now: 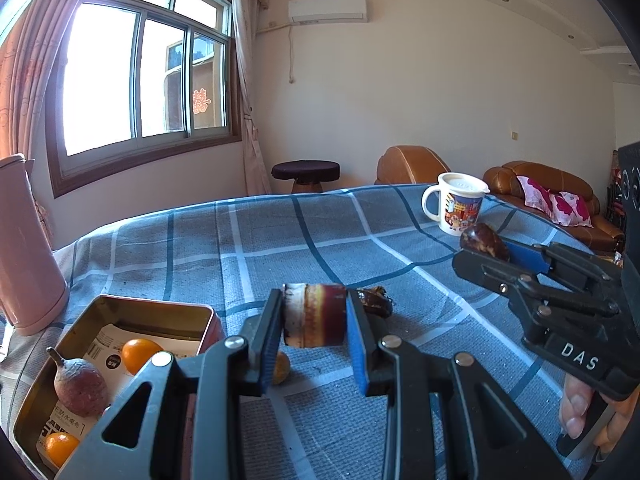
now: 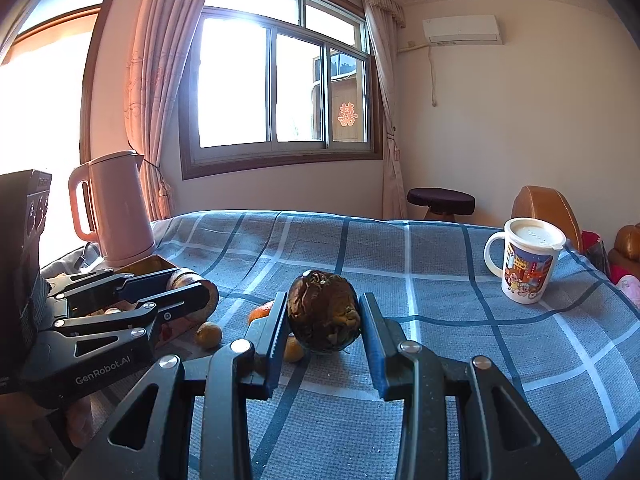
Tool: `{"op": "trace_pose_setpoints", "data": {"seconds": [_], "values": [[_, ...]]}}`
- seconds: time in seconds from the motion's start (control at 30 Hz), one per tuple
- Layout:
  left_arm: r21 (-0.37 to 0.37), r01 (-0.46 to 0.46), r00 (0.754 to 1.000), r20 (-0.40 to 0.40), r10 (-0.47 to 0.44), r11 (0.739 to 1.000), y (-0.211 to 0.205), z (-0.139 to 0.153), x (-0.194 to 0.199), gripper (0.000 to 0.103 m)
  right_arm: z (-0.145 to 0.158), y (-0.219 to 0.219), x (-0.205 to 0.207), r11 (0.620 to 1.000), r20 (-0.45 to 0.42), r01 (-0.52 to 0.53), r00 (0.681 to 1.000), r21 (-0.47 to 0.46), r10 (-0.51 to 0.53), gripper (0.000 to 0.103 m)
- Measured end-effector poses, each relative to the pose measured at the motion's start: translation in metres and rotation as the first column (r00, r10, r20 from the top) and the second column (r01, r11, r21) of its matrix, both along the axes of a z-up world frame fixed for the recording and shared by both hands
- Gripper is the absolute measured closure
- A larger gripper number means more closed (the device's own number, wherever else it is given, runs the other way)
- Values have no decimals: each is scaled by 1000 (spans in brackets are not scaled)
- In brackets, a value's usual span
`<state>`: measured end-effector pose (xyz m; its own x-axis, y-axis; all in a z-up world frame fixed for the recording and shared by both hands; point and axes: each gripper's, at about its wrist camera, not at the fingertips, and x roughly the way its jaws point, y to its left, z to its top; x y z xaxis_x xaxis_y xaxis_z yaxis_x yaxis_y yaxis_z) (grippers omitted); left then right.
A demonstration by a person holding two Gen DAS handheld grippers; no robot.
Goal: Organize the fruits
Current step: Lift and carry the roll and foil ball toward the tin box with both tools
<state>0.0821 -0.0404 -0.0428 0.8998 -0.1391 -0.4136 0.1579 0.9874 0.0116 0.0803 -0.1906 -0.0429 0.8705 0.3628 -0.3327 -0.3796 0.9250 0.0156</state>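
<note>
My left gripper point(image 1: 314, 316) is shut on a short cut piece of sugarcane point(image 1: 314, 315) and holds it above the checked tablecloth, just right of a metal tin point(image 1: 160, 306). The tin holds a purple passion fruit point(image 1: 80, 384) and two small oranges point(image 1: 138, 356). My right gripper point(image 2: 324, 312) is shut on a dark wrinkled round fruit point(image 2: 324, 312), also in the left wrist view point(image 1: 484, 242). Small oranges point(image 2: 208, 334) lie on the cloth between the grippers. A dark fruit scrap point(image 1: 376, 300) lies behind the sugarcane.
A pink electric kettle point(image 2: 116, 208) stands at the table's far left, beside the tin. A white printed mug with a lid point(image 2: 524, 260) stands at the far right. The table is covered by a blue checked cloth point(image 2: 440, 320). Sofa and stool stand beyond.
</note>
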Motion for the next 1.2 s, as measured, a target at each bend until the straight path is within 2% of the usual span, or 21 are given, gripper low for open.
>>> {"op": "trace_pose_setpoints", "data": {"seconds": [0.53, 1.2], "values": [[21, -18, 998, 61, 17, 1000, -2, 5, -12, 71, 3, -3, -10, 1000, 56, 1, 998, 9, -2, 66], [31, -7, 997, 79, 4, 999, -3, 5, -20, 71, 5, -4, -10, 1000, 67, 15, 998, 6, -15, 66]]}}
